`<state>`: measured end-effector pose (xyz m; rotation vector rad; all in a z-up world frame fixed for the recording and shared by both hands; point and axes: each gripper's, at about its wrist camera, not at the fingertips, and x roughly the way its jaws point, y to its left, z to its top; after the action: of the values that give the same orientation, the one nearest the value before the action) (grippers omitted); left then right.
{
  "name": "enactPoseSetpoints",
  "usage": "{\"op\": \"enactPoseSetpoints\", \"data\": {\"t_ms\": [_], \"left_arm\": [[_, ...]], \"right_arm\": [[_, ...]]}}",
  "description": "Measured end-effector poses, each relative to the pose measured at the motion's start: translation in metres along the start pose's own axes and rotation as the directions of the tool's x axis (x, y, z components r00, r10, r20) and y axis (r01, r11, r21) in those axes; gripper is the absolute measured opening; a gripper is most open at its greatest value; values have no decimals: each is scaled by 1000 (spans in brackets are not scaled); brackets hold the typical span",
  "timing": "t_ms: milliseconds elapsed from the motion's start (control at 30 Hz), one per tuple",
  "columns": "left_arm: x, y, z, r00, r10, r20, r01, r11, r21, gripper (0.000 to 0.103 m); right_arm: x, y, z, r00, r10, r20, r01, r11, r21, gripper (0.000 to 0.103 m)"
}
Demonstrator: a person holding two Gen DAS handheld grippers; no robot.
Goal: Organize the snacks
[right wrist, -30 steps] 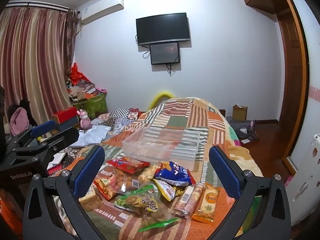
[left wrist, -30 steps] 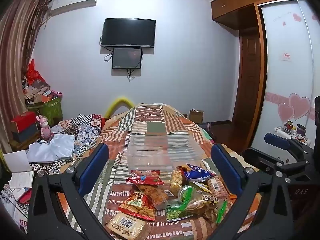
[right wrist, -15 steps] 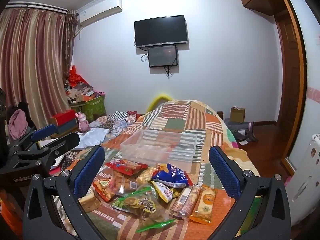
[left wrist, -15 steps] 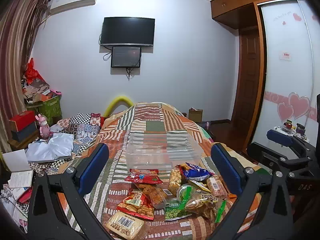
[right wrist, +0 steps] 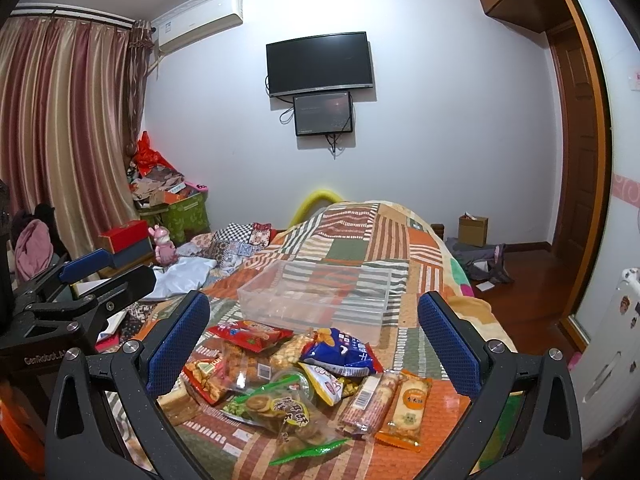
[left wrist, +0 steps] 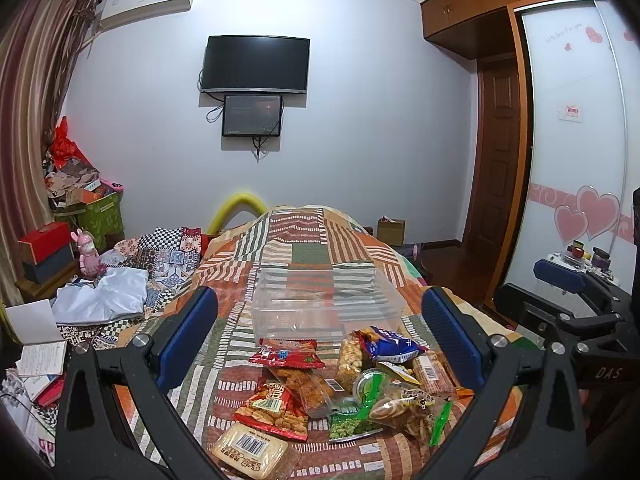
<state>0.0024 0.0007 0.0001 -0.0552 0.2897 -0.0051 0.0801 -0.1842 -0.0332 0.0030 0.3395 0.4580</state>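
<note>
Snacks are lying heaped on the bed before the empty clear bin, both my fingers hanging wide, overlapping slick packets risking a double pick.

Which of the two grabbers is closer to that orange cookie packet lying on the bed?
Right. The orange cookie packet lies just ahead of the right gripper, toward its right finger. From the left gripper, it sits on the far right edge of the snack pile, mostly hidden.
</note>
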Motion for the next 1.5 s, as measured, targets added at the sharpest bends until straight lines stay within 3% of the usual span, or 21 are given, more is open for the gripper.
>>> {"op": "enactPoseSetpoints", "data": {"t_ms": [1500], "left_arm": [[1,0,-1,1000,-10,-8,10,1000,-1,103]], "right_arm": [[-1,2,2,1000,-4,4,4,1000,2,103]]}}
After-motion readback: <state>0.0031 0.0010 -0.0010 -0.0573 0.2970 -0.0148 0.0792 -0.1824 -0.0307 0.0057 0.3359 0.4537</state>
